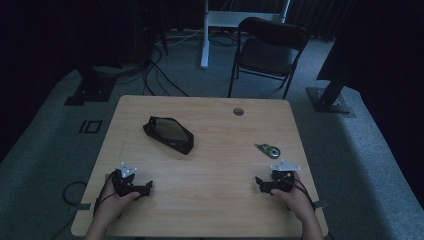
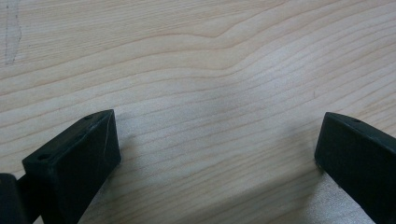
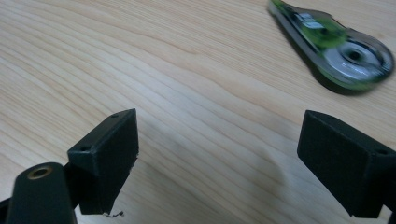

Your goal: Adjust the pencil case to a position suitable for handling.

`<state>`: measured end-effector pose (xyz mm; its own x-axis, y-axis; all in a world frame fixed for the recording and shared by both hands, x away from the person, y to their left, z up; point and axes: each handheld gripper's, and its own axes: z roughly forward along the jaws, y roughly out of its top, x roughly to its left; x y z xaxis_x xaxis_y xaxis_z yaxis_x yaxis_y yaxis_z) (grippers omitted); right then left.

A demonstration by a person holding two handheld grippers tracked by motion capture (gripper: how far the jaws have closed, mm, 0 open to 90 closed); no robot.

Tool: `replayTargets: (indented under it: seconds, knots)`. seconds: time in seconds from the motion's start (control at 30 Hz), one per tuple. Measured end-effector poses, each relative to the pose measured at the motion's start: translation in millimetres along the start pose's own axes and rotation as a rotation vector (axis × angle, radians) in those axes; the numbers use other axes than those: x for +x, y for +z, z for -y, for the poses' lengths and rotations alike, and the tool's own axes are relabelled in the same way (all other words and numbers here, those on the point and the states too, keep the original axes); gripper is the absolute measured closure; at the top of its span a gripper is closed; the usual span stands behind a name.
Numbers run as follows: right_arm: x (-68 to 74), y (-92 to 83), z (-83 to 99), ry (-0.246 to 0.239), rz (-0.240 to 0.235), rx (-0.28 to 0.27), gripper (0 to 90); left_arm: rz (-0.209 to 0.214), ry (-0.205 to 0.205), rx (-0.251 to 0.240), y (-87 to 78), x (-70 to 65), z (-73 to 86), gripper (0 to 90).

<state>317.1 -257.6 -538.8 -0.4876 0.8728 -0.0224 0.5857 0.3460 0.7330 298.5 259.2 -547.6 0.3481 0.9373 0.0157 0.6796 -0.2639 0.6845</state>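
Observation:
A black zip pouch (image 1: 168, 134) lies on the wooden table (image 1: 215, 150), left of the middle. Toward the right edge rests a green and clear correction-tape dispenser (image 1: 268, 149), seen close up in the right gripper view (image 3: 334, 45). My left gripper (image 1: 148, 187) rests near the front left, held by a hand, open (image 2: 217, 154) over bare wood. At the front right, my right gripper (image 1: 258, 182) stands open (image 3: 219, 158), with the dispenser a short way beyond its jaws, off to the right. Nothing sits between either pair of jaws.
A round cable hole (image 1: 238, 111) sits near the table's far edge. Beyond the table stand a black folding chair (image 1: 267, 50), a white desk leg (image 1: 204, 35), dark stand bases (image 1: 330, 97) and floor cables (image 1: 160, 75).

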Motion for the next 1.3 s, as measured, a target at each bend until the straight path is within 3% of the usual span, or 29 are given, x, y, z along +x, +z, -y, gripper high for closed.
replayTargets:
  seconds: [0.77, 1.3]
  knots:
    - [35.4, 26.2, -30.7, -0.082, -0.093, -0.03, 13.0, 0.0, 0.0, 0.0, 0.0, 0.0, 0.0, 0.2]
    - [52.0, 38.4, -52.8, -0.12, -0.118, -0.047, 13.1, 0.0, -0.002, -0.002, 0.1, -0.2, 0.1, 0.3]
